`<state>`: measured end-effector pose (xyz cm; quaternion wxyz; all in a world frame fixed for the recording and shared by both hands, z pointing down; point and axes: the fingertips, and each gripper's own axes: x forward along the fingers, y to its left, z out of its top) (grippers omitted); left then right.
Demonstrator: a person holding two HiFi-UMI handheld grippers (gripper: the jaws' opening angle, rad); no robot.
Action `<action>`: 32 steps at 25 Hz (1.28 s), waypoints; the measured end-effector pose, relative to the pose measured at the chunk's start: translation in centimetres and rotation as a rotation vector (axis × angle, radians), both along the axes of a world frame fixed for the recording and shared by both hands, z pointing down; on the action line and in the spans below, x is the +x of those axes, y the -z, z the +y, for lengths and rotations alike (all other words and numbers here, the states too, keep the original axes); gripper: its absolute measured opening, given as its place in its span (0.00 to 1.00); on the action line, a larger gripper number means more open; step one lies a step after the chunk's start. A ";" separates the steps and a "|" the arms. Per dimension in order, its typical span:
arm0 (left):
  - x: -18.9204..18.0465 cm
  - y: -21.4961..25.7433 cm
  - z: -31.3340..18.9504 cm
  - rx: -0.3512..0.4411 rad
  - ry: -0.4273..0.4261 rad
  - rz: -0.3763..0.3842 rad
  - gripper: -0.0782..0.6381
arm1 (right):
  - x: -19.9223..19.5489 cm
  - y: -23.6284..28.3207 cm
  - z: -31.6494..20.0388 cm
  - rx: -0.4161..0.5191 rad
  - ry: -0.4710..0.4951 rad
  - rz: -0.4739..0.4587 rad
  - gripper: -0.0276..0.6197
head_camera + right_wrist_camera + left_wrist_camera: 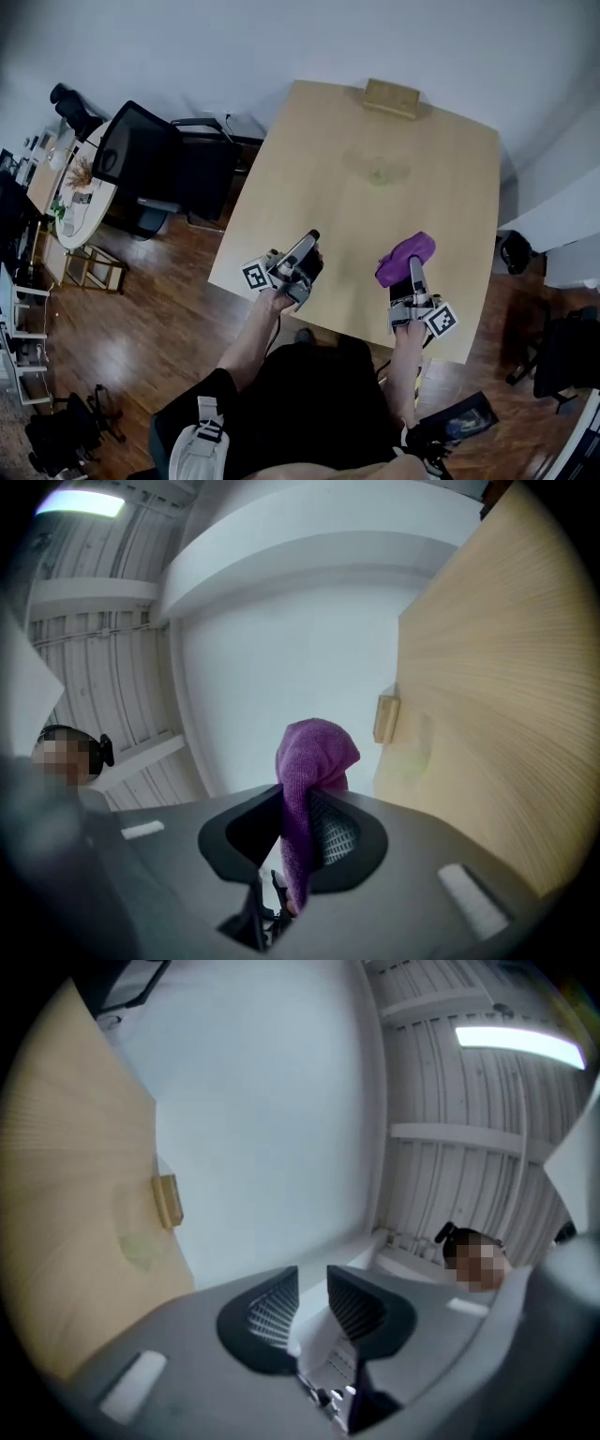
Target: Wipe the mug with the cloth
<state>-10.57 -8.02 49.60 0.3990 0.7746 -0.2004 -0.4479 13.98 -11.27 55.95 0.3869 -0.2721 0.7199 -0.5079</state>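
Pale wood tabletop [450, 187]. Fuzzy purple cloth [314, 752] clamped in right hand-held gripper [305, 832]; left hand-held gripper [312, 1290] parted, empty.

Wooden block [391, 97] at table [309, 159] edge

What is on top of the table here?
A wooden block at the far edge of the table and a faint greenish patch mid-table. The purple cloth hides the spot beneath it.
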 end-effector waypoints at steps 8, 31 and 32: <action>-2.1 3.3 9.3 0.099 -0.100 0.169 0.24 | -2.1 3.8 11.4 0.041 -0.082 0.055 0.14; 1.0 5.2 22.9 0.121 -0.082 0.178 0.18 | -0.9 8.9 25.6 0.131 -0.020 0.109 0.14; 1.9 5.3 23.4 0.120 -0.081 0.170 0.18 | -0.3 8.8 25.8 0.127 -0.011 0.100 0.14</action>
